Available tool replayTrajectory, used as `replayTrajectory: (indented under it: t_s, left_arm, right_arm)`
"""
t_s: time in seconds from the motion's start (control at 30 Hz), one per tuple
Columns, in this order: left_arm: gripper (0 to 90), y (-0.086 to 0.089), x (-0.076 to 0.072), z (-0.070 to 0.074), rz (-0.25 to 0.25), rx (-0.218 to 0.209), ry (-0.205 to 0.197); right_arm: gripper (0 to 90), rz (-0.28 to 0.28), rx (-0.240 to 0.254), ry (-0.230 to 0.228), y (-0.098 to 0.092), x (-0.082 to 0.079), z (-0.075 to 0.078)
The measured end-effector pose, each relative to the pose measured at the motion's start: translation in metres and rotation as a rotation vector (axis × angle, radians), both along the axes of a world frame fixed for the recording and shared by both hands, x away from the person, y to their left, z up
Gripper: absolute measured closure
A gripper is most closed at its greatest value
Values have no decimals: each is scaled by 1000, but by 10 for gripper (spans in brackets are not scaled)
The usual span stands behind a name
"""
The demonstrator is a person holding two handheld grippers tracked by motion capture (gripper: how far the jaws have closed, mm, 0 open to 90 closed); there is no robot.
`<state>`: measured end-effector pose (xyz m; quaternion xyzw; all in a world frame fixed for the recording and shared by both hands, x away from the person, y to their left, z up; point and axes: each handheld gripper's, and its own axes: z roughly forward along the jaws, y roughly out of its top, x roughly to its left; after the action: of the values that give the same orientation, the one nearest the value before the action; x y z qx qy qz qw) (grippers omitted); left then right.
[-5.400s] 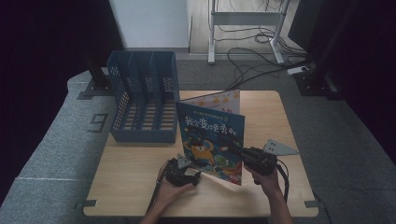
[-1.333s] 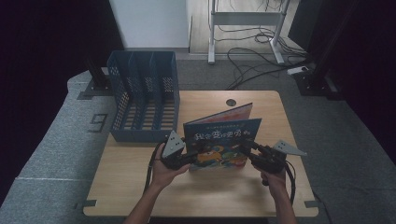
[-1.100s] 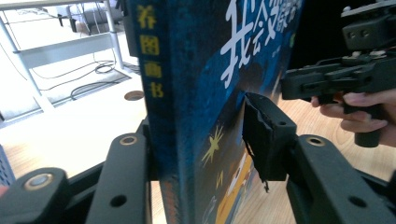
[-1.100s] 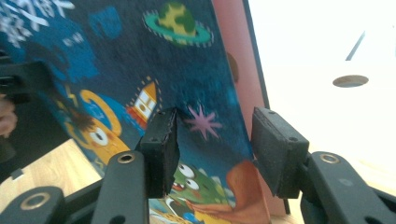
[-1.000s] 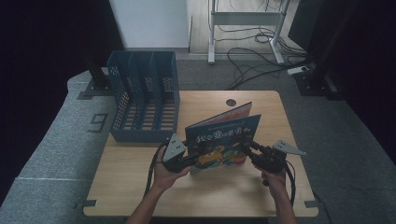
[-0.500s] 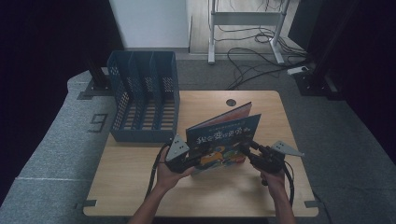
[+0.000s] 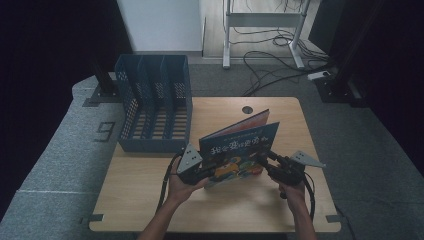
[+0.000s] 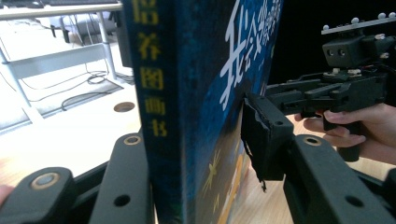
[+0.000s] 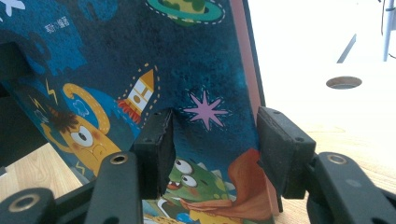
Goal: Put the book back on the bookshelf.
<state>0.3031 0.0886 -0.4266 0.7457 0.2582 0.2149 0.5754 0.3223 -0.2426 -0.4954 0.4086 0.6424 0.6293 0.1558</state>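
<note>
A children's picture book (image 7: 240,150) with a dark blue cover stands on its long edge on the wooden table (image 7: 145,200), leaning back and slightly fanned open. My left gripper (image 7: 210,172) is shut on its spine end. In the left gripper view the spine (image 8: 159,93) with yellow characters sits between the jaws (image 8: 198,137), and the right pad (image 8: 261,135) presses the cover. My right gripper (image 7: 262,160) is shut on the opposite end. In the right gripper view one pad (image 9: 159,144) lies on the cover (image 9: 140,56) and the other sits behind the pink edge (image 9: 215,140).
A blue slotted file rack (image 7: 155,100) stands at the table's back left, a short way from the book. A round cable hole (image 7: 247,109) lies behind the book. Beyond the table are a desk frame (image 7: 260,20) and floor cables.
About five seconds ago the book stood tall on its short edge; now it rests on its long edge between both grippers. Over the last second nothing has visibly moved.
</note>
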Motion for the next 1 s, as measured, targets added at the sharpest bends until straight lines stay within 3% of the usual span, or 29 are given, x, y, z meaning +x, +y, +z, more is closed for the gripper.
replayTrajectory:
  t_s: [0.4, 0.63, 0.83, 1.0]
  left_arm:
    - [592, -2, 2, 1, -46, -28, 7]
    - [648, -5, -4, 0, -61, -34, -14]
    - [705, -8, -8, 0, -74, -28, -19]
    - [737, -9, -10, 0, -81, -28, -19]
  right_arm:
    - [454, 5, 4, -2, 0, 1, -1]
    - [433, 6, 5, 3, 0, 1, -1]
    - [396, -26, -57, 19, 6, 3, -5]
    - [381, -33, -62, 17, 8, 3, -5]
